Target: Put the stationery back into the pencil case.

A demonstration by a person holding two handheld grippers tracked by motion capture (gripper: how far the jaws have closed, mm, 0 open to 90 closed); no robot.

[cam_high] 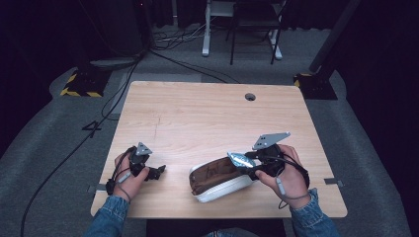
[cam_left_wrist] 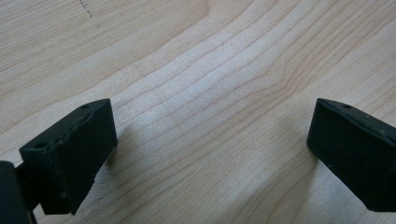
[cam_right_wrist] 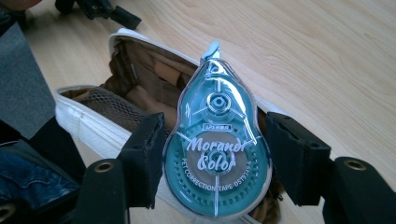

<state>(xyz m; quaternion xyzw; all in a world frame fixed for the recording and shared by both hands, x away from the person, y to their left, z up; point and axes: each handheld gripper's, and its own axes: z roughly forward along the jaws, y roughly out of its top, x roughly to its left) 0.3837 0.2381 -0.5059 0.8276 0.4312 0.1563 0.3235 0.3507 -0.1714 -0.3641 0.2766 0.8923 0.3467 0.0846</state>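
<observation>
A teal, see-through correction tape (cam_right_wrist: 217,154) marked "Morandi Color" sits between the pads of my right gripper (cam_right_wrist: 219,161), which is shut on it. It hangs tip forward over the open mouth of a white pencil case (cam_right_wrist: 88,123) with a brown lining. In the high view the case (cam_high: 217,181) lies near the table's front edge, and the right gripper (cam_high: 249,165) holds the tape (cam_high: 240,160) at its right end. My left gripper (cam_high: 159,172) rests low at the front left, apart from the case. Its jaws stand wide open over bare wood (cam_left_wrist: 210,140).
The light wooden table (cam_high: 207,113) has a cable hole (cam_high: 250,97) at the back right. Behind it, cables (cam_high: 123,84) run over the grey floor, with yellow-and-black stand bases (cam_high: 81,84) and furniture legs (cam_high: 232,44) further back.
</observation>
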